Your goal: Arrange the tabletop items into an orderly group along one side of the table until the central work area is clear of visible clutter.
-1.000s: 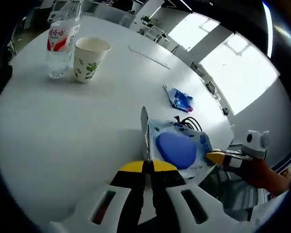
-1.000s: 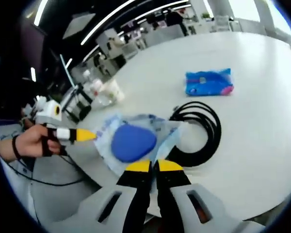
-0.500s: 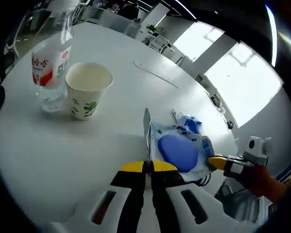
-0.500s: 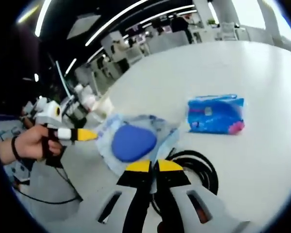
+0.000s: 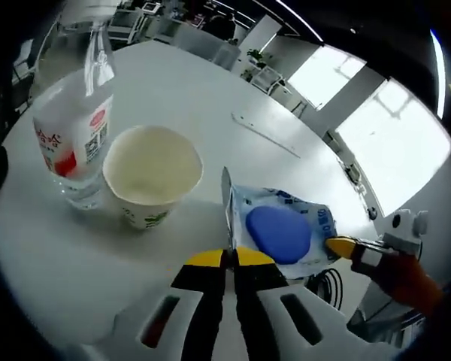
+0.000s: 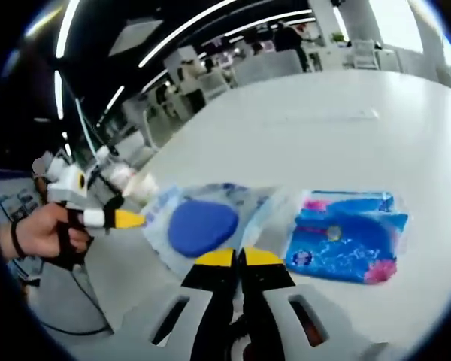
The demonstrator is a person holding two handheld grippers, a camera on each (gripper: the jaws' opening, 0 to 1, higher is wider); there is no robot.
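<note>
A clear wipes pack with a blue oval lid (image 5: pixel 278 232) hangs above the white table (image 5: pixel 210 90), held at two edges. My left gripper (image 5: pixel 229 257) is shut on its near edge. My right gripper (image 5: pixel 338 246) comes in from the right, shut on the opposite edge. In the right gripper view the same wipes pack (image 6: pixel 201 226) sits just beyond my right gripper (image 6: pixel 238 257), with the left gripper (image 6: pixel 128 219) pinching its far side. A paper cup (image 5: pixel 150 177) and a water bottle (image 5: pixel 71 128) stand close on the left. A blue packet (image 6: pixel 346 237) lies on the table.
A thin pale strip (image 5: pixel 267 135) lies farther back on the table. A black cable coil (image 5: pixel 329 286) shows under the pack near the table edge. Desks and chairs (image 6: pixel 270 60) stand beyond the table.
Both grippers have carried the wipes pack across the table toward the cup and bottle, which now loom larger. The black cable has slipped beneath, and the blue packet is closer in the right gripper view.
</note>
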